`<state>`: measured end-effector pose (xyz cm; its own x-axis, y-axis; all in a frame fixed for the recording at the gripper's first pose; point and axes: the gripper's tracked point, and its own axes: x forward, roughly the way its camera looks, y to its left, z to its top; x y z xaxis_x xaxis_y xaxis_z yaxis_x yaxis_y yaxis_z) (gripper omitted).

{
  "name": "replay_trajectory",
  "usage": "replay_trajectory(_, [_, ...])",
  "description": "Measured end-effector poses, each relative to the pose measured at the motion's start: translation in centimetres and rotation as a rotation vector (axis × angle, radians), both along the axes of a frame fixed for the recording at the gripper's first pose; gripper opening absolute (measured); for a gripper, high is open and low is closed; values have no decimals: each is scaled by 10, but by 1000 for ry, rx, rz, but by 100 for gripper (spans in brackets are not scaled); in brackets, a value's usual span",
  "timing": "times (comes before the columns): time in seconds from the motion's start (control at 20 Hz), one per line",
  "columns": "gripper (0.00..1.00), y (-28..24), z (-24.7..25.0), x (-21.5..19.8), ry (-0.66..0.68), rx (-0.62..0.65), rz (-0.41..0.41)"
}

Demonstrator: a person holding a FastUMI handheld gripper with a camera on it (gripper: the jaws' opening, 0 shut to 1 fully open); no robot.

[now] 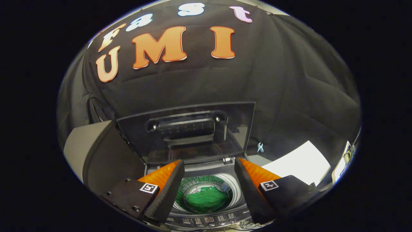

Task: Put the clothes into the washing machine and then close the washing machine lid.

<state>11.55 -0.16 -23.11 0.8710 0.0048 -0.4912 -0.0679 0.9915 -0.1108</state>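
Behind everything, black cloth booth wall [289, 90] hangs wrinkled, covering most of bkgd. Grey panel [80, 141] stands at left, next to cloth. Below cloth, top-load washing machine [206, 220] sits w/ control strip nearest the gripper, buttons + small display on it, too small to tell more. Washing machine lid [186, 132] is up, tilted back toward wall, dark see-through pane w/ handle bar across its middle. White sheet [299, 164] lies flat on surface to the right of machine, near the wall; small light-blue clip-like item [260, 147] sits on the cloth just past the lid's right edge. Drum [236, 190] is open, round, perforated metal wall visible, green tint inside. Green clothes [207, 199] lie bunched at drum bottom, well below the fingers. Gripper [209, 169] hovers above drum opening, jaws wide apart, holding nothing; green clothes show in the gap btwn them. Left finger [167, 190] + right finger [248, 190] each touch nothing. Square marker tags sit on both finger bases.
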Motion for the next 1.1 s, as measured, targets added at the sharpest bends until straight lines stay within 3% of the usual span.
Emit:
replay_trajectory(0.65, [99, 28, 106, 38, -167, 31, 42])
replay_trajectory(1.1, [99, 66, 87, 93, -126, -8, 121])
